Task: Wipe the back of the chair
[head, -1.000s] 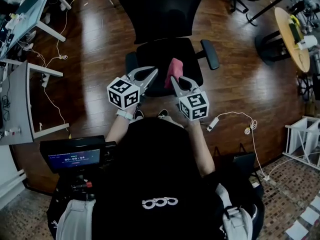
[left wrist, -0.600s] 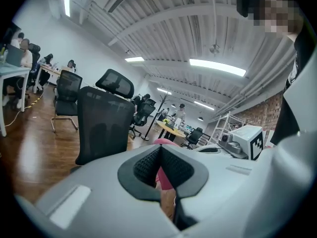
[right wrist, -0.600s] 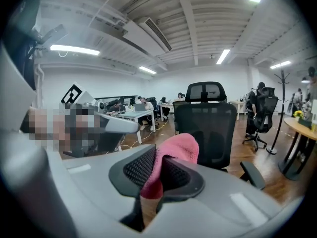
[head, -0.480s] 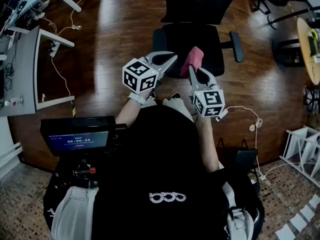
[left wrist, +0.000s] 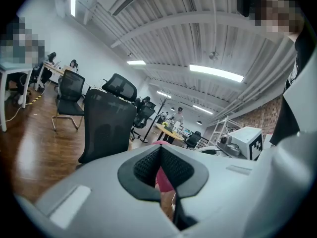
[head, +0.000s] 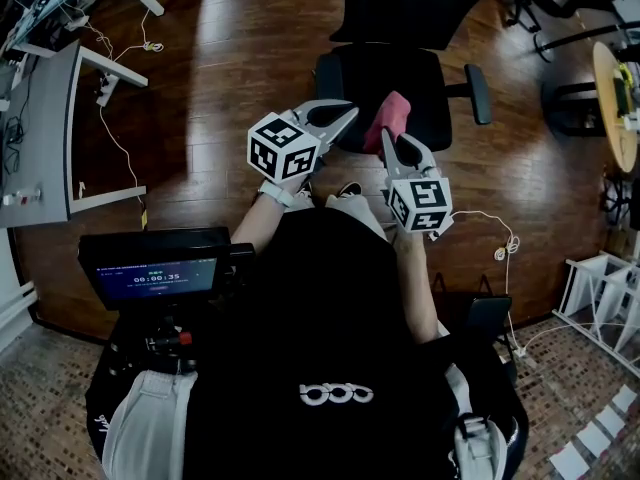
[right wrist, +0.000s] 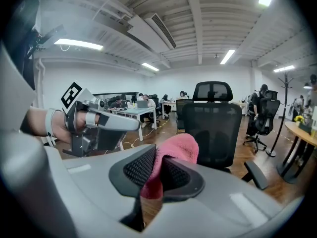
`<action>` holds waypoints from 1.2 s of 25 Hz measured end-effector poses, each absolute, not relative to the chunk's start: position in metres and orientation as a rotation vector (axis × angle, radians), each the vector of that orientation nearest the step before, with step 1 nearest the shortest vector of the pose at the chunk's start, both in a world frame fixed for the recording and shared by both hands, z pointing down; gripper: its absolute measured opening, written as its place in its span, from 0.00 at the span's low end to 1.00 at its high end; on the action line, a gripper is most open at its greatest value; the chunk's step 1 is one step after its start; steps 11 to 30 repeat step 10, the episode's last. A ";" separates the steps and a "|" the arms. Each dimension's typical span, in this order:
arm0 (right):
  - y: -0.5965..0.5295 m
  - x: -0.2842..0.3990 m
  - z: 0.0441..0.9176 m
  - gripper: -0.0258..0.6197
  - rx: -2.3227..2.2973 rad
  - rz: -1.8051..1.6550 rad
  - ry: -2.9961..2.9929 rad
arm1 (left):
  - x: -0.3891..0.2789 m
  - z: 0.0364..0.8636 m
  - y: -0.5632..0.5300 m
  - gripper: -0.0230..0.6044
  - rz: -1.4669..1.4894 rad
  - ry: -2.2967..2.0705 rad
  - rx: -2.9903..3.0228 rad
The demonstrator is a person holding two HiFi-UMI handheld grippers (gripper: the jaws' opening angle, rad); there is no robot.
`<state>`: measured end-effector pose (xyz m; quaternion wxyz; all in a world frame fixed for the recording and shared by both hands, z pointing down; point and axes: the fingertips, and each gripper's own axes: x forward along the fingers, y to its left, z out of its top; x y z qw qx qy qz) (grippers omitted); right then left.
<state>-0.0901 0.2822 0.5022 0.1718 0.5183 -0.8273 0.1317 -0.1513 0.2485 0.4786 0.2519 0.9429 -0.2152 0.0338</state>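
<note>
Head view: the chair (head: 400,78) stands at the far side of the wooden floor, its seat towards the person and its backrest (head: 415,3) farthest. The right tongs (head: 396,140) grip a pink cloth (head: 388,118) over the seat's near edge, clear of the backrest. The left tongs (head: 350,113) hang just to the left. Left gripper view: those tongs (left wrist: 159,150) are closed on nothing. Right gripper view: the jaws pinch the cloth (right wrist: 173,155), with the backrest (right wrist: 210,133) well beyond. I judge this fits either bringing the cloth in or drawing it off. Any stroke needs the cloth pressed onto the backrest.
</note>
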 end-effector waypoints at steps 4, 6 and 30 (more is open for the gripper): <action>0.284 -0.089 0.505 0.09 1.479 0.383 -2.341 | -0.152 0.478 0.248 0.02 0.087 -0.586 2.565; 0.283 -0.088 0.506 0.09 1.481 0.387 -2.340 | -0.152 0.478 0.248 0.02 0.086 -0.586 2.565; 0.282 -0.087 0.507 0.10 1.484 0.391 -2.334 | -0.152 0.478 0.247 0.02 0.080 -0.589 2.565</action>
